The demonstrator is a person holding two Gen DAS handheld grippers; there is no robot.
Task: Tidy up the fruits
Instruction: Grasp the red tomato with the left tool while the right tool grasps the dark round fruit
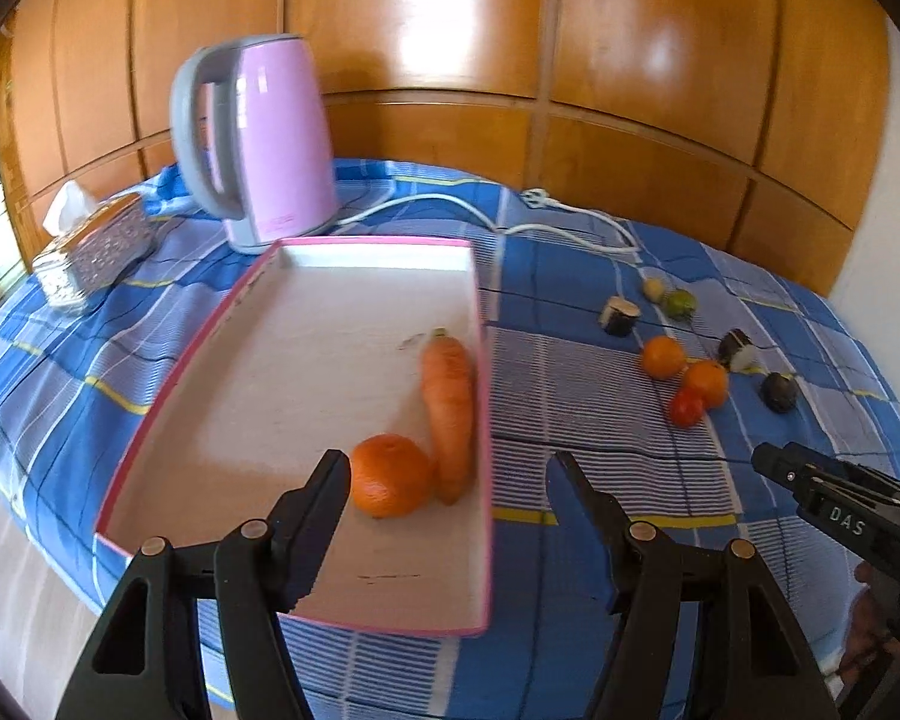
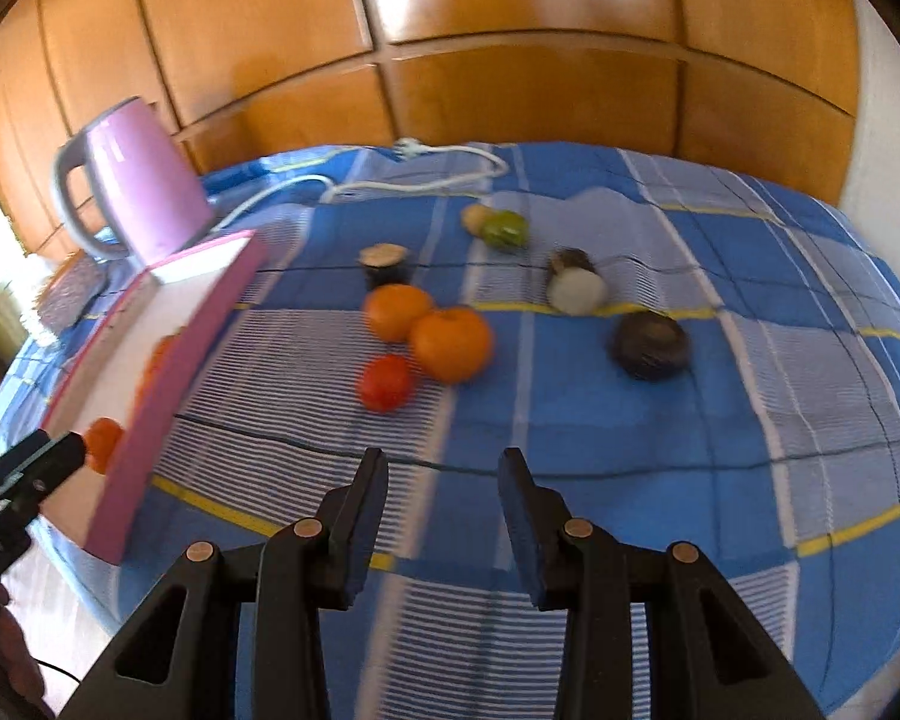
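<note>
A white tray with a pink rim [image 1: 354, 243] lies on the blue checked cloth and holds a carrot [image 1: 448, 414] and an orange [image 1: 390, 474]. My left gripper [image 1: 447, 462] hovers open over the tray's near end, above that orange, and grips nothing. To the right on the cloth lie two oranges [image 2: 397, 311] [image 2: 451, 343], a red tomato [image 2: 385, 383], a dark round fruit [image 2: 650, 343], a green fruit [image 2: 506, 230] and two dark cut pieces with pale ends [image 2: 576, 282] [image 2: 384, 263]. My right gripper [image 2: 444, 459] stands a little apart, empty, short of the tomato.
A pink kettle [image 1: 270, 138] stands behind the tray, and its white cord [image 1: 510, 222] runs across the back of the cloth. A tissue box [image 1: 90, 252] sits at the far left. Wooden panels close off the back. The table's edge curves near on the left.
</note>
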